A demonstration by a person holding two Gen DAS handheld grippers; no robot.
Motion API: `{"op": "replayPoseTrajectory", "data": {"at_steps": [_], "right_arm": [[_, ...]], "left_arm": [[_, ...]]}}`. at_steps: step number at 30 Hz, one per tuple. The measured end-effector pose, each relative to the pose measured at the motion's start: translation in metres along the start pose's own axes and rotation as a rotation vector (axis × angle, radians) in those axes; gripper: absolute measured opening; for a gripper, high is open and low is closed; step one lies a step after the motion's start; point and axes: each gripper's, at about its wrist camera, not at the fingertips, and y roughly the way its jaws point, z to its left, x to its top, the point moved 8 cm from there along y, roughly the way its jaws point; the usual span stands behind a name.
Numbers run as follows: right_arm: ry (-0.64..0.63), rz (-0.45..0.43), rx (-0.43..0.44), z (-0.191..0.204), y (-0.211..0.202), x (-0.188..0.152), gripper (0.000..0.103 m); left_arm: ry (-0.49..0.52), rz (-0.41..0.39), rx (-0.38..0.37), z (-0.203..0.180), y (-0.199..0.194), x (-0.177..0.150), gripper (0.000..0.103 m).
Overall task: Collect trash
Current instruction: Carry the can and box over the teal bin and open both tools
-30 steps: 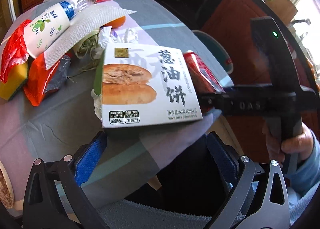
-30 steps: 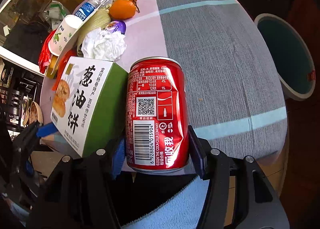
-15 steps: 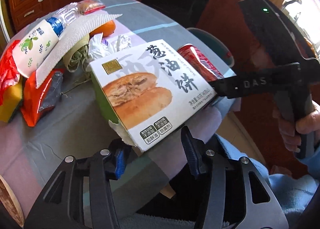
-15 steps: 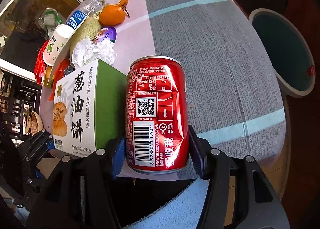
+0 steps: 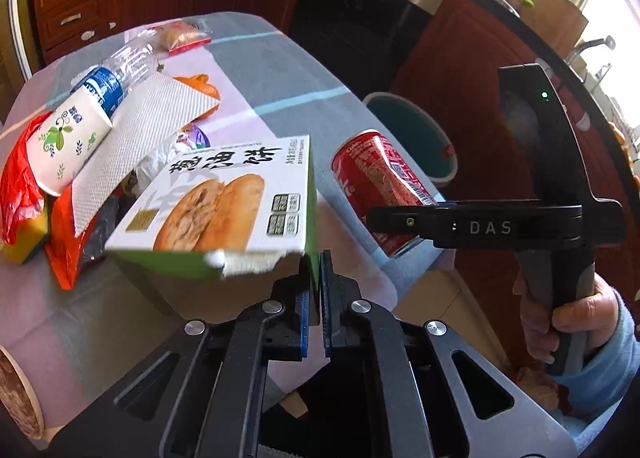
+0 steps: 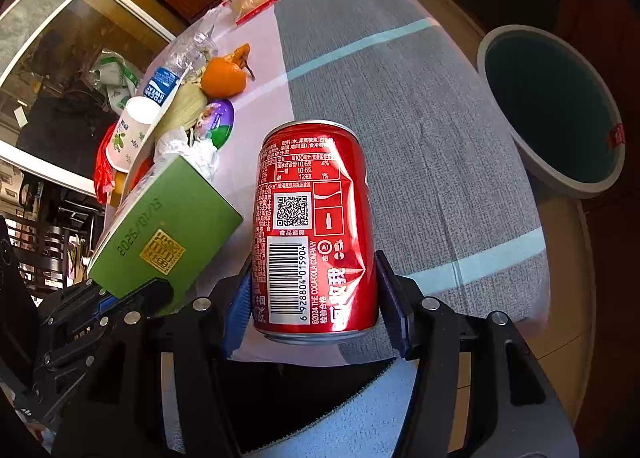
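1. Left wrist view: left tool (image 5: pixel 315 278) has just closed, jaws nearly together, pinching one thin wall of the pastry box (image 5: pixel 224 198), which hangs tilted off the bench (image 5: pixel 280 70). Risk: the flap tears or slips and the box drops.
2. Right tool (image 6: pixel 312 298) is half open, clamped on the dented red can (image 6: pixel 316 226). Curved wall could slide.
3. Bin (image 6: pixel 552 114) at 2 o'clock, beyond the bench edge; a short release lands on the floor.

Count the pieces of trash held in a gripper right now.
2. The red can sits clamped in the right gripper; the pastry box is pinched by its edge in the left gripper. Nothing else looks held.
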Motion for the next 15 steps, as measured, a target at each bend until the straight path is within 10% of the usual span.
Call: {"op": "replayPoseTrajectory", "data": {"at_steps": [15], "right_arm": [[0.077, -0.014, 0.065, -0.033, 0.001, 0.013, 0.053]], "left_arm": [[-0.010, 0.079, 0.079, -0.007, 0.031, 0.009, 0.010]]}}
